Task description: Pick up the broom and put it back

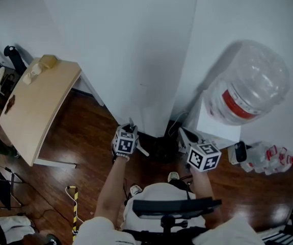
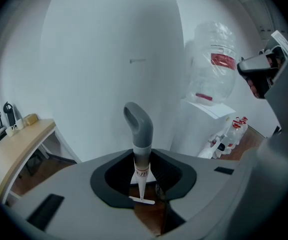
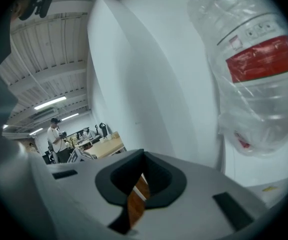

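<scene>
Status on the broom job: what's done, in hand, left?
Done: nothing visible; the broom stands upright by the white wall, ungripped. In hand: left gripper is open with the broom's handle lined up between its jaws; right gripper open, empty. Left: likely close, lift, put it back.

head view looks steeply down over left tongs (image 1: 136, 136) and right tongs (image 1: 188, 137) onto the wall corner (image 1: 154, 86); both gripper views face it close, sharing the water bottle (image 1: 250, 83) at upper right.

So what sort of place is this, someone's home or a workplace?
Probably an office or lab workroom: a water dispenser topped by a big bottle against the white wall, a pack of small bottles beside it, and a long wooden desk.
</scene>
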`<state>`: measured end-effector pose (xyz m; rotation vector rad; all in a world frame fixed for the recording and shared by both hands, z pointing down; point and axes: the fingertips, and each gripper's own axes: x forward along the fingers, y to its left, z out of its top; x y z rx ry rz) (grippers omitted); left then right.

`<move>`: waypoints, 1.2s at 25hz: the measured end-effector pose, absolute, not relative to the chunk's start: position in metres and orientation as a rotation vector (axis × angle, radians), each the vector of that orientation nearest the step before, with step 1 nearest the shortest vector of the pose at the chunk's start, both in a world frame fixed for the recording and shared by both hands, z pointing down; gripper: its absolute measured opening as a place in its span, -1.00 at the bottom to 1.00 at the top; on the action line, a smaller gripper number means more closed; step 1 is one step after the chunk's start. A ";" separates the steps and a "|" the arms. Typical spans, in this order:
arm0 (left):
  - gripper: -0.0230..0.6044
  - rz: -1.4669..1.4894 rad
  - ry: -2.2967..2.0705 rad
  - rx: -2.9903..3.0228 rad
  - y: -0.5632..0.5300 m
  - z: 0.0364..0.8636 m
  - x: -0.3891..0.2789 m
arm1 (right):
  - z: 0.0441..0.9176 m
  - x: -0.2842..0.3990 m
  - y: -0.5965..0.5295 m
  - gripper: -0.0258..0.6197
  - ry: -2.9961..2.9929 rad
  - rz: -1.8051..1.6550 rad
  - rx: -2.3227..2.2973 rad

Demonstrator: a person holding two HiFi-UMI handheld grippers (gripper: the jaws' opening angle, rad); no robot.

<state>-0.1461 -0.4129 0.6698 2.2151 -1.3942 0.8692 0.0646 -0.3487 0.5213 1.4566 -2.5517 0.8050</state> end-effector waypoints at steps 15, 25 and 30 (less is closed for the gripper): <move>-0.60 0.942 -1.271 2.276 -0.520 0.697 -0.098 | 0.537 0.134 -0.347 -0.89 -2.402 0.851 1.663; -0.58 0.933 -1.256 2.291 -0.535 0.704 -0.088 | 0.542 0.147 -0.353 -0.89 -2.376 0.870 1.700; -0.33 0.886 -1.247 2.294 -0.527 0.700 -0.097 | 0.539 0.125 -0.360 -0.89 -2.405 0.862 1.642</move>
